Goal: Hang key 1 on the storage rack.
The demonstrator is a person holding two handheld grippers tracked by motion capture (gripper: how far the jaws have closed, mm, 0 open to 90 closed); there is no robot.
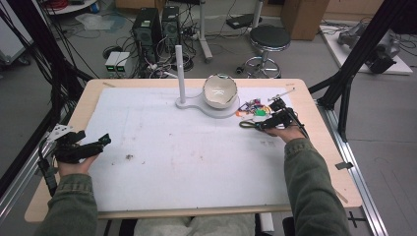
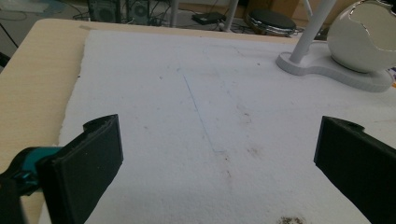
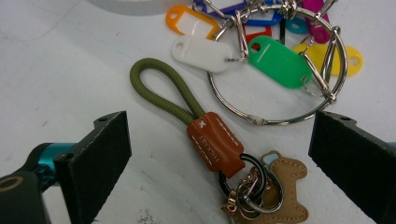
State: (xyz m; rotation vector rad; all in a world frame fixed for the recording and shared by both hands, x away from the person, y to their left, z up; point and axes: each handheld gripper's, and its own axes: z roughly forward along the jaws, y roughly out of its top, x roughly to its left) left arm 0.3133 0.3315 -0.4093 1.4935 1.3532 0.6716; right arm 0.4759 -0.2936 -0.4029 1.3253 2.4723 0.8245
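Hovering with black jaws spread wide, gripping nothing, the right gripper over an olive-green cord-loop keychain with a tan stitched leather band, lying flat on the white foam mat at the far right of the table, apparently lining up for a grasp around the leather band; trailing from that band's near end, a cluster of small metal rings and a tan leather dog-shaped charm; lying just beyond the loop, a large steel ring strung with coloured plastic key tags, close enough to risk snagging; standing behind, a white stand with an upright post and a cracked egg-shaped bowl, likely the hanging spot; resting well apart at the table's left edge, the left gripper, jaws likewise parted and empty, seemingly waiting
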